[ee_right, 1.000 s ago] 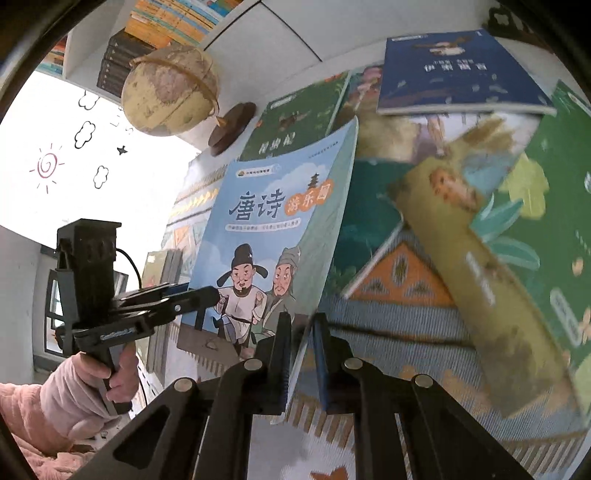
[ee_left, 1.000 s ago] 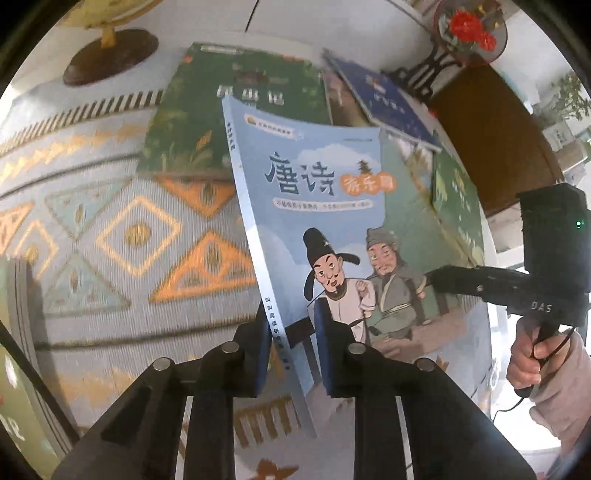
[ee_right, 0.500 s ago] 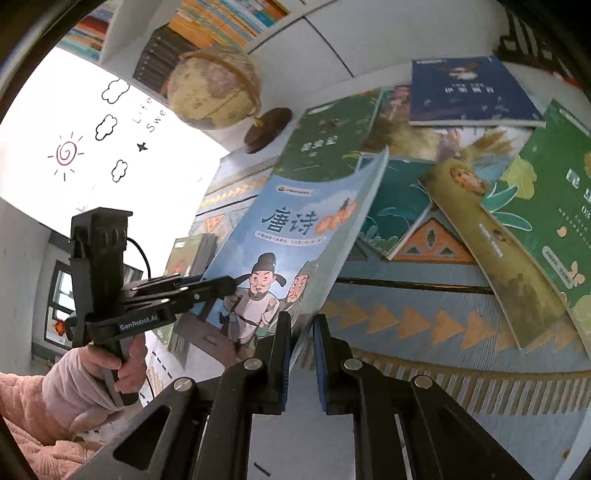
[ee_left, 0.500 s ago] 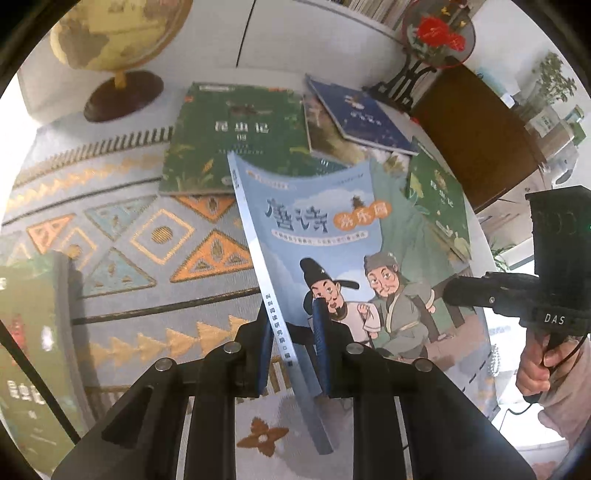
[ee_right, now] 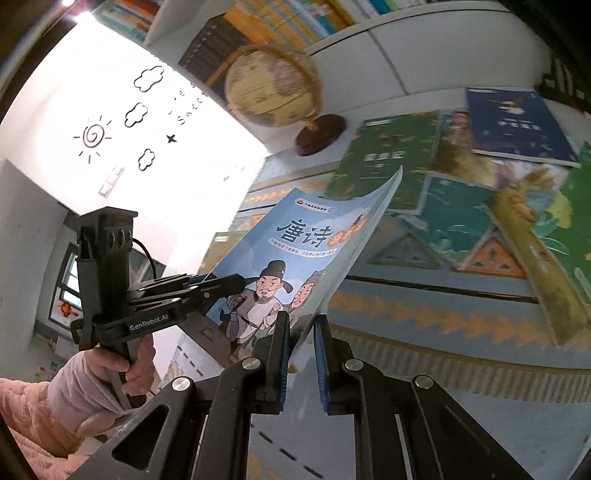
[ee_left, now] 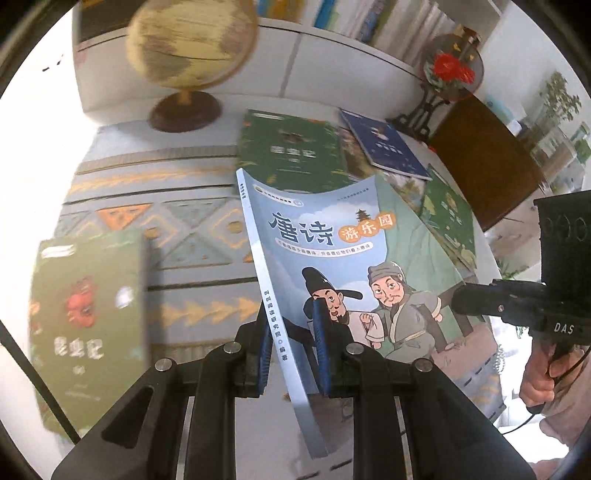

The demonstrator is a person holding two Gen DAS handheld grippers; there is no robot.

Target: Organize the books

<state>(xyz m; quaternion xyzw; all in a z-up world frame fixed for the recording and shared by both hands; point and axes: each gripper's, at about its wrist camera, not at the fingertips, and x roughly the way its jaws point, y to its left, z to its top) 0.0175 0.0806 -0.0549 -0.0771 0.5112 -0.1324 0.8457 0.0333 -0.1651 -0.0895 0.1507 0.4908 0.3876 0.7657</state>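
Two grippers grip one light-blue book [ee_left: 332, 266], lifted clear of the patterned cloth [ee_left: 192, 229]. Left gripper [ee_left: 291, 332]: jaws nearly closed, pads pinching the book near its spine at the lower edge. Right gripper [ee_right: 300, 339]: jaws equally narrow, clamped on the opposite, page-side edge. Cover faces up, book bowed and tilted between them. A hand [ee_right: 122, 365] in a pink sleeve [ee_right: 33, 417] grips the left gripper's handle.

Below and beyond the book: at least five more books lie flat and overlapping on the cloth, including a green book [ee_left: 291, 151] and a dark-blue book [ee_right: 517, 125]. One olive-green book [ee_left: 88, 321] sits apart on the left. One globe [ee_left: 192, 40] stands behind, against a bookshelf [ee_right: 258, 22].
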